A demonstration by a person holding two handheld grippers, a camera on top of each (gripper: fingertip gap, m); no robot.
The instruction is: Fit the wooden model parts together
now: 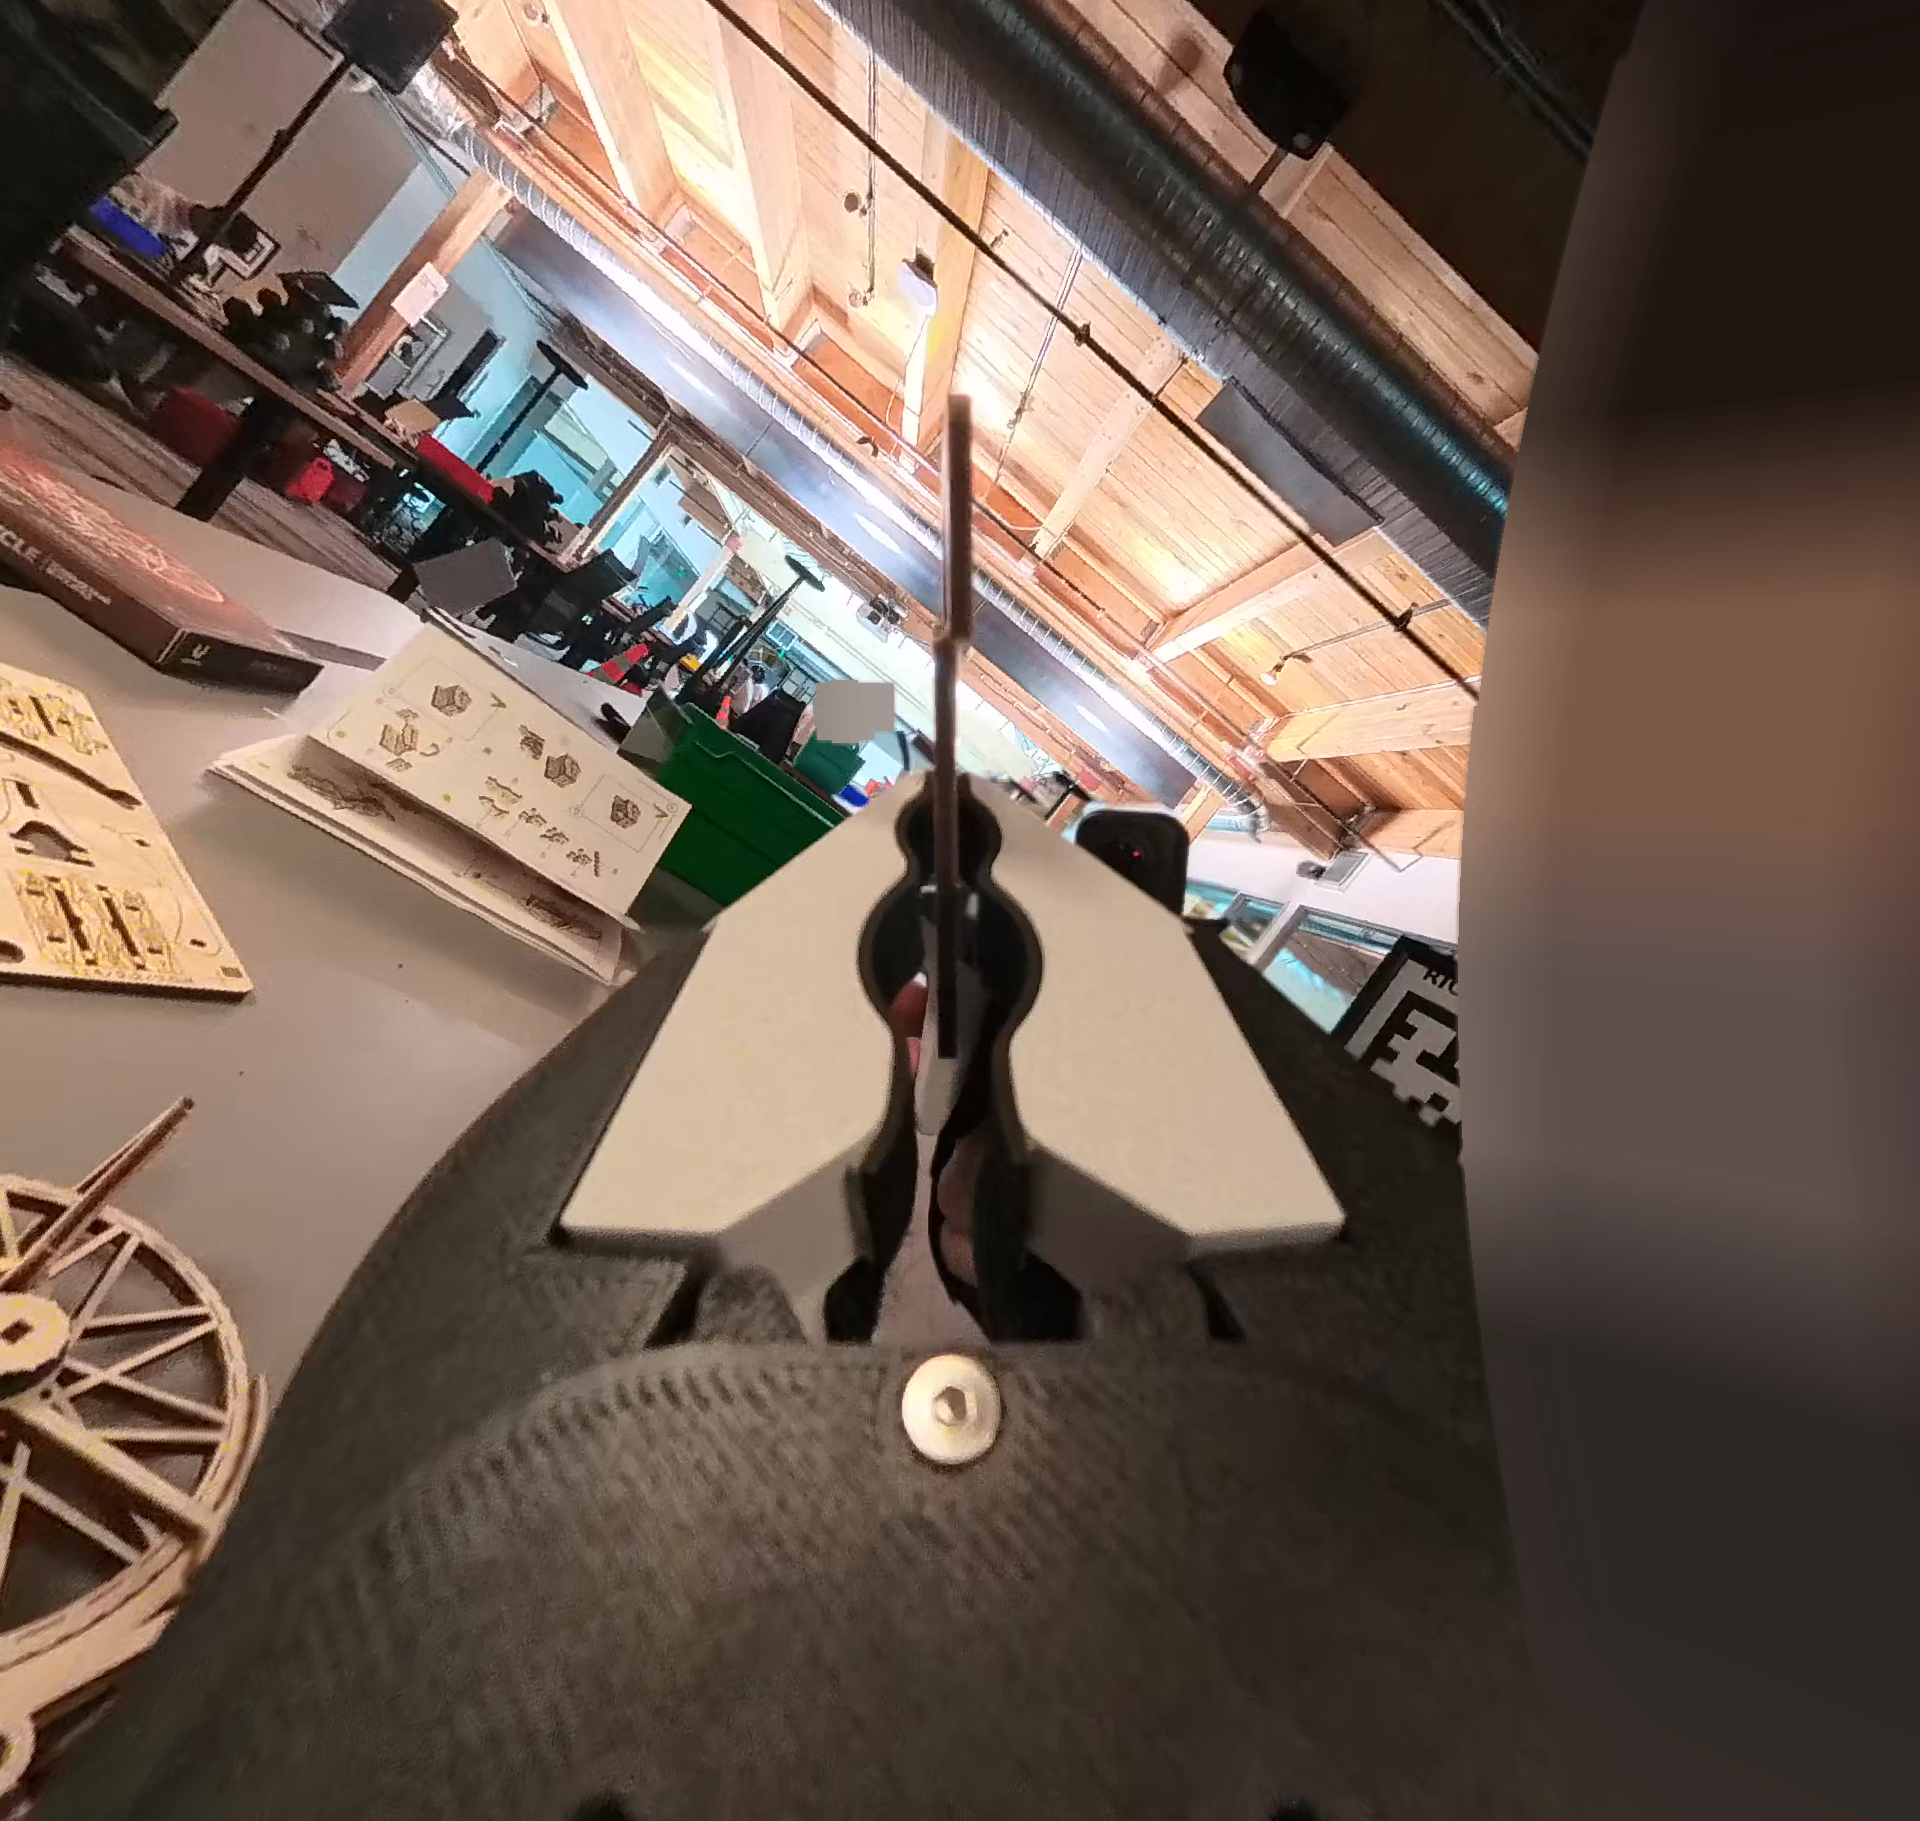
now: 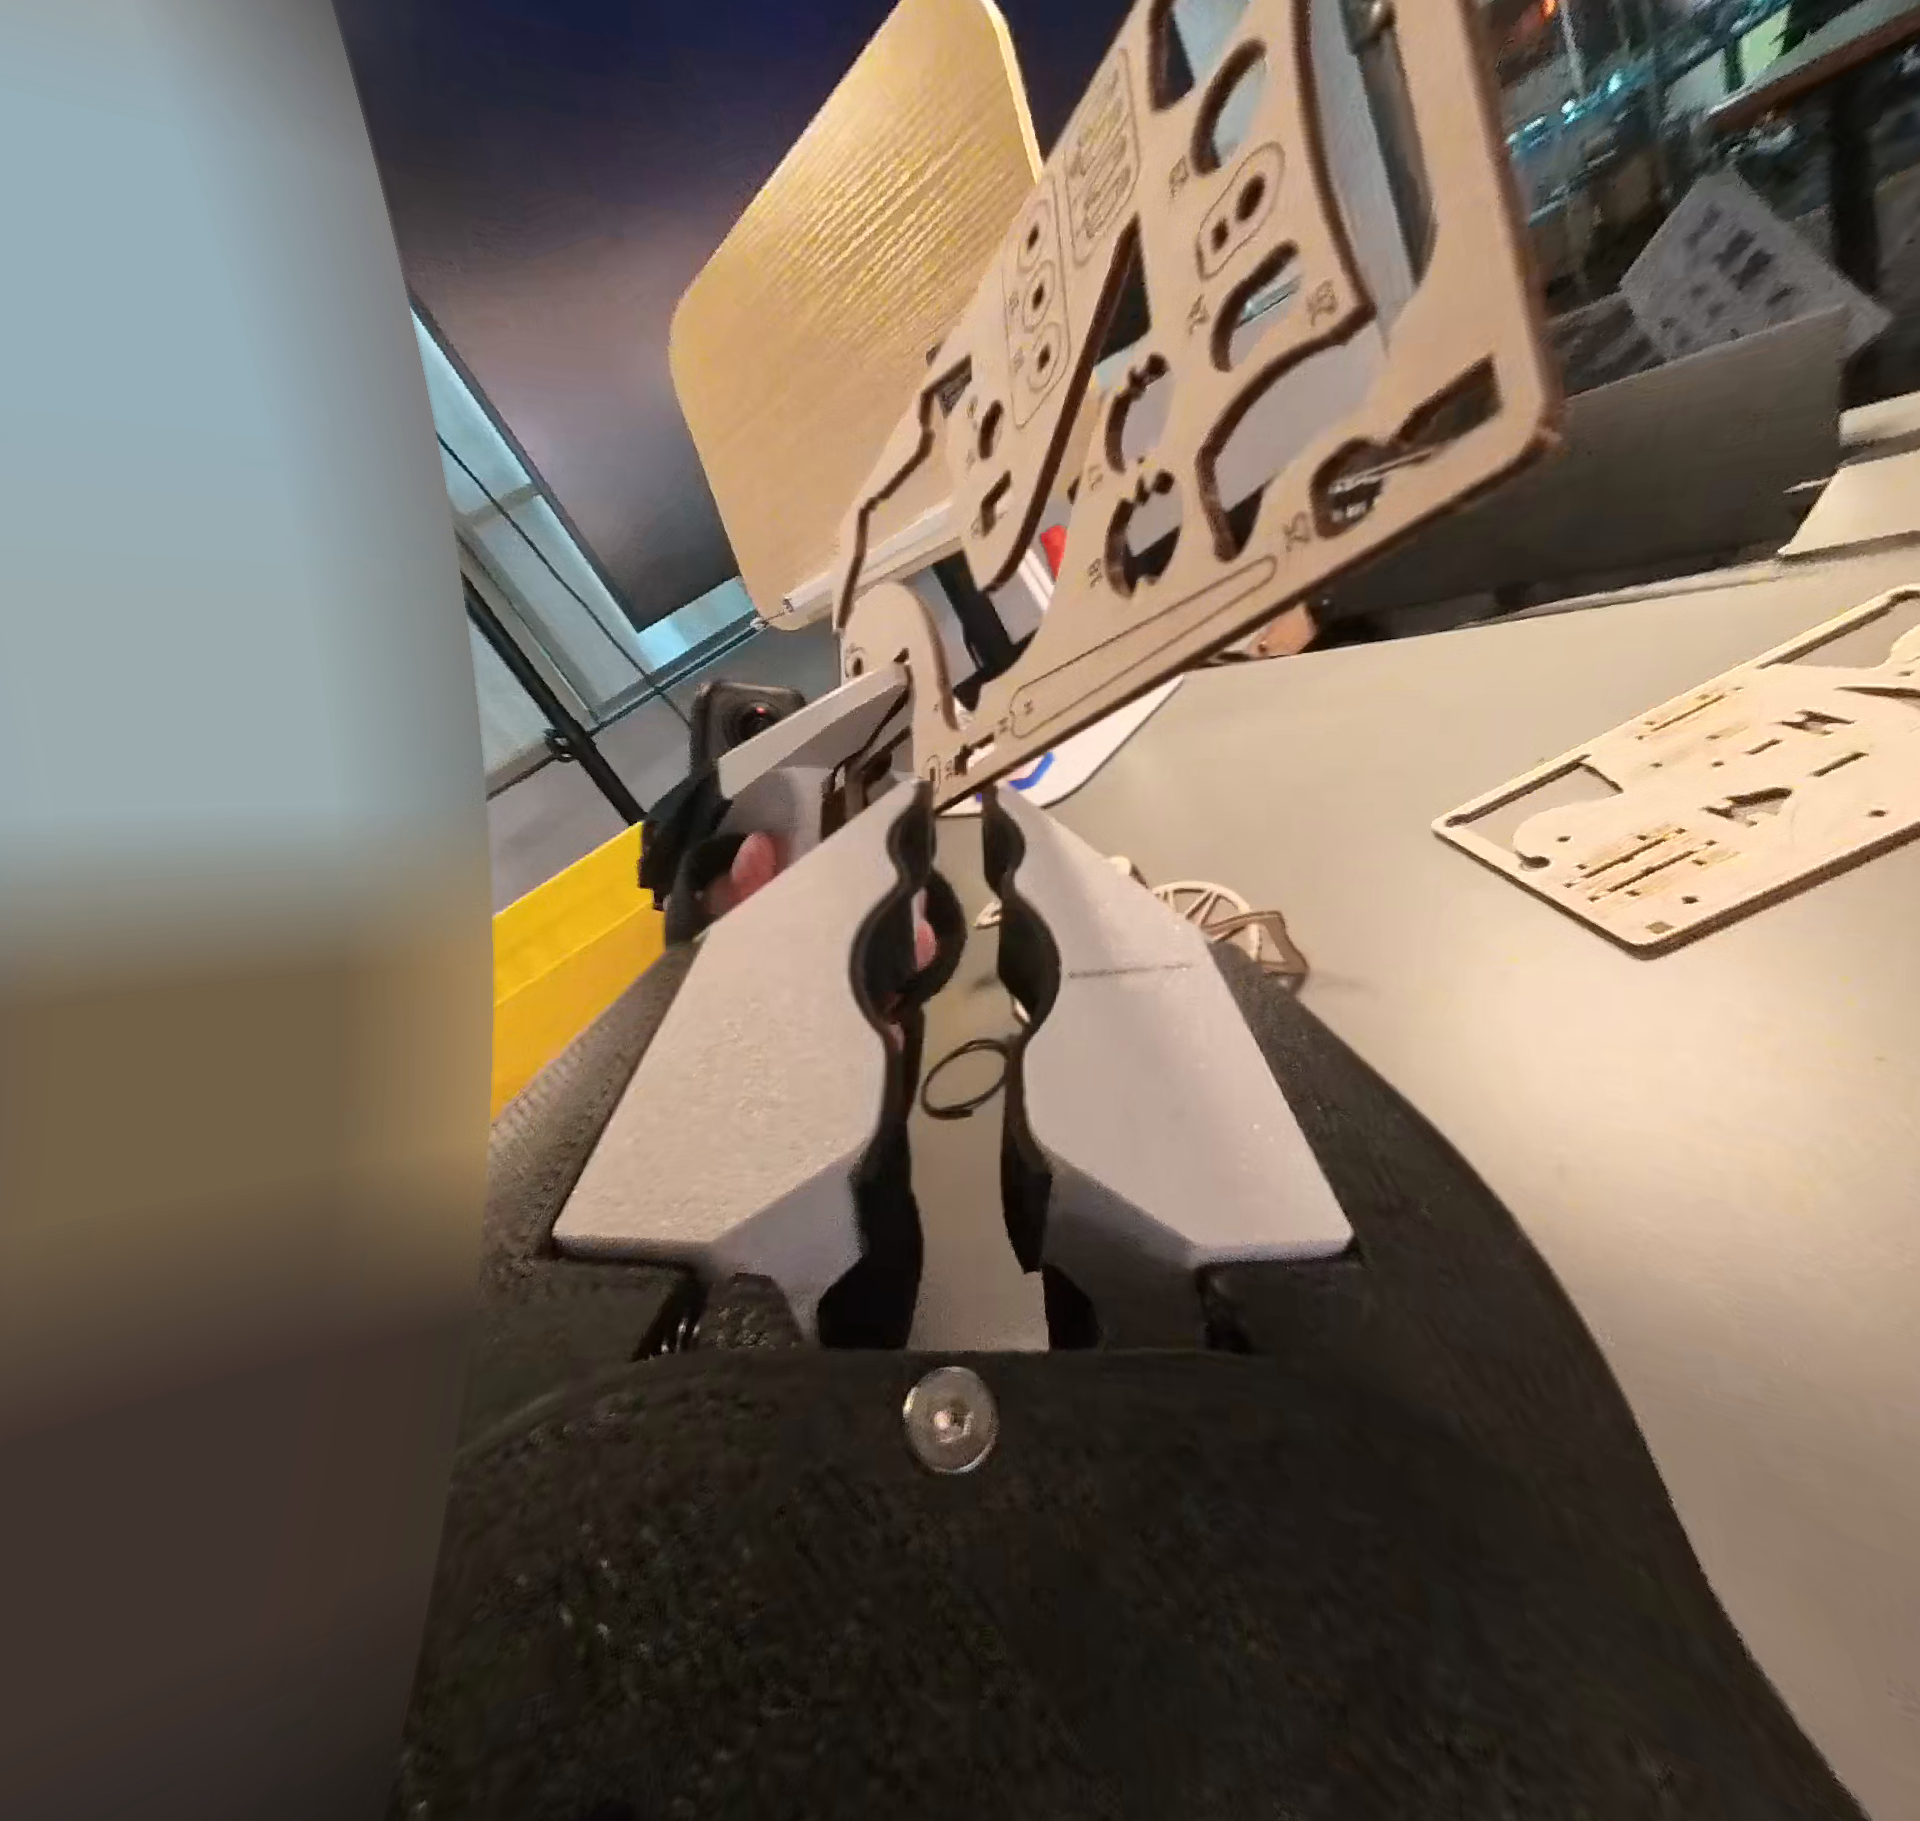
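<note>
Left gripper [image 1: 948, 805] clenched on the wooden parts sheet [image 1: 954, 628], seen edge-on, standing straight up out of its fingertips; off to its left on the grey table [image 1: 343, 1023]: spoked wooden wheel [image 1: 99, 1376], another cut sheet [image 1: 88, 857], open instruction booklet [image 1: 468, 795]; right gripper [image 2: 956, 805] released, jaws parted, tips just under the lower corner of that same sheet [image 2: 1226, 317], contact unclear; small black ring [image 2: 971, 1075] on the table between its fingers; flat cut sheet [image 2: 1704, 815] to its right.
</note>
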